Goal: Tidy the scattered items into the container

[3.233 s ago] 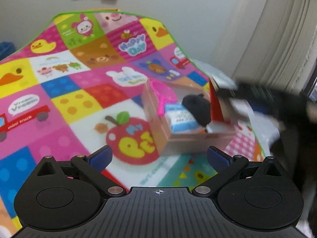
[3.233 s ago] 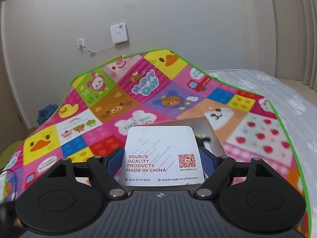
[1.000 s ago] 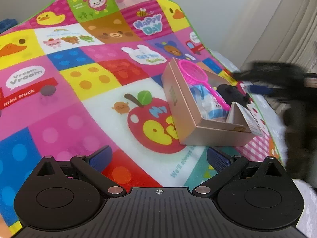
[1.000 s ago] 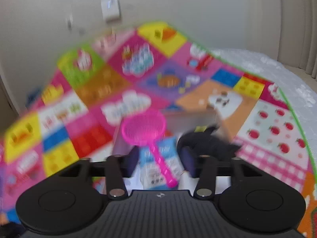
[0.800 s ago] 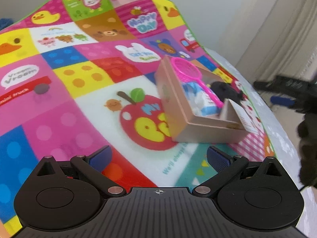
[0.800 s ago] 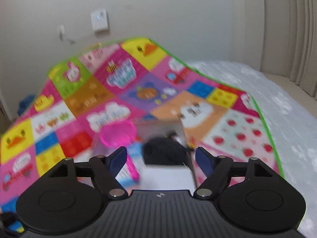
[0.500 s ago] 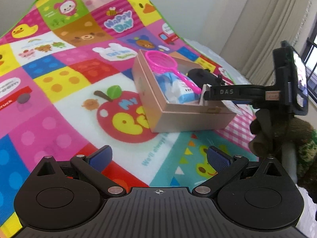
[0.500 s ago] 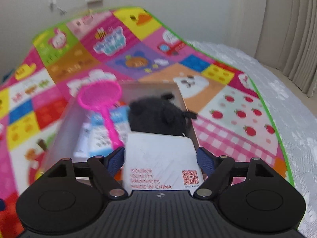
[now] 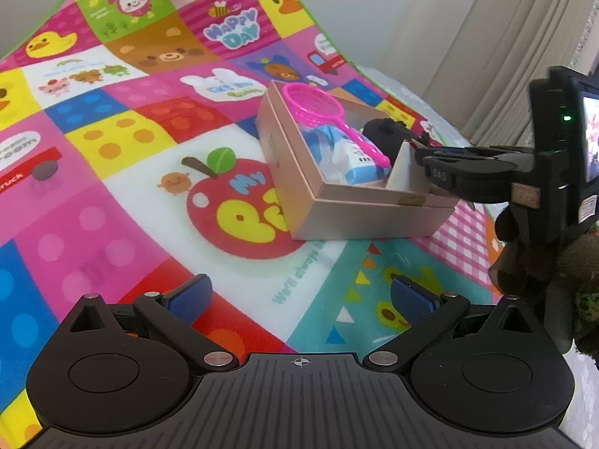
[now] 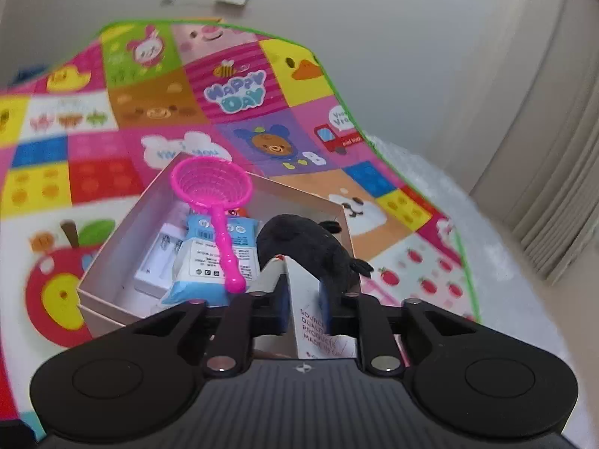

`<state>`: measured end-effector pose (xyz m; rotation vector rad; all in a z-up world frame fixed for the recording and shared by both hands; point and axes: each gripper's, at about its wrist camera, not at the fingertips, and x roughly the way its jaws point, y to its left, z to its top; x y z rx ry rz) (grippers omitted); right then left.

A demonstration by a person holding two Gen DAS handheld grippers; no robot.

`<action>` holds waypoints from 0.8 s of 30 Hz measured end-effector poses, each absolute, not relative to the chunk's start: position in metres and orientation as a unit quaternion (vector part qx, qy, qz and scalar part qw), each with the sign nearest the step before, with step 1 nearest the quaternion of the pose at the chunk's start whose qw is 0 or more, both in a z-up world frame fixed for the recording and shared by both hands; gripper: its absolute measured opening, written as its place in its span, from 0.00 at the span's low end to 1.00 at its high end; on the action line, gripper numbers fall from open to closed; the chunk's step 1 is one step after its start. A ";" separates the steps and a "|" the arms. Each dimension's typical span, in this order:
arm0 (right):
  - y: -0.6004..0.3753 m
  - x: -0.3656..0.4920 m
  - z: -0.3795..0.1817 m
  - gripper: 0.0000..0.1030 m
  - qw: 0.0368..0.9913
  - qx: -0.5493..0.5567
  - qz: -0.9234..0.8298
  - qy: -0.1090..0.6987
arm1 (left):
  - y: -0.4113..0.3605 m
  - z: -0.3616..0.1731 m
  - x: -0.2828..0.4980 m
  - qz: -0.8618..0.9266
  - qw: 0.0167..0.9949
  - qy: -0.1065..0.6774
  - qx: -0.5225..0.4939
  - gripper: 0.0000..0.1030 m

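Inside the box [image 10: 112, 258], a pink strainer [image 10: 211, 187] overlies the blue packet [image 10: 209, 262].

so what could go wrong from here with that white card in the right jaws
1. The right gripper pinches the white card by a thin edge, standing at the box's near corner; it could bend or slip out onto the mat.
2. The card leans beside the black plush; pushed down, it may jam on it and stick up.
3. Pressing on that wall could tip or slide the box, jostling the pink net.
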<state>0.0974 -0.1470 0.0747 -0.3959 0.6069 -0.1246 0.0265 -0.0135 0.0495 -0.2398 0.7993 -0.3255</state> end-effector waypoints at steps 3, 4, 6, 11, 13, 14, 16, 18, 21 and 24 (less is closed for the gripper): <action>-0.133 0.103 0.078 0.06 0.932 -0.217 -0.071 0.282 | -0.011 0.050 0.027 -0.153 0.901 0.387 -0.122 1.00; -0.127 0.106 0.080 0.04 0.932 -0.225 -0.069 0.276 | -0.010 0.051 0.028 -0.152 0.901 0.387 -0.126 1.00; -0.113 0.111 0.084 0.04 0.932 -0.243 -0.061 0.263 | -0.006 0.052 0.028 -0.150 0.900 0.387 -0.134 1.00; -0.072 0.142 0.089 0.02 0.926 -0.292 -0.041 0.237 | 0.002 0.051 0.031 -0.144 0.896 0.392 -0.153 1.00; -0.064 0.158 0.091 0.07 0.926 -0.278 -0.022 0.255 | 0.004 0.051 0.032 -0.140 0.896 0.392 -0.157 1.00; -0.065 0.164 0.096 0.12 0.930 -0.252 -0.005 0.268 | 0.005 0.051 0.032 -0.138 0.895 0.392 -0.159 1.00; -0.078 0.169 0.112 0.44 0.944 -0.176 0.020 0.280 | 0.008 0.052 0.033 -0.135 0.894 0.393 -0.165 1.00; -0.100 0.167 0.129 0.57 0.958 -0.090 0.030 0.272 | 0.010 0.051 0.034 -0.135 0.892 0.396 -0.172 1.00; -0.134 0.173 0.144 0.57 0.961 0.016 0.017 0.274 | 0.008 0.048 0.034 -0.142 0.888 0.402 -0.171 1.00; -0.147 0.185 0.137 0.54 0.956 0.043 -0.002 0.291 | 0.006 0.046 0.035 -0.150 0.887 0.402 -0.168 1.00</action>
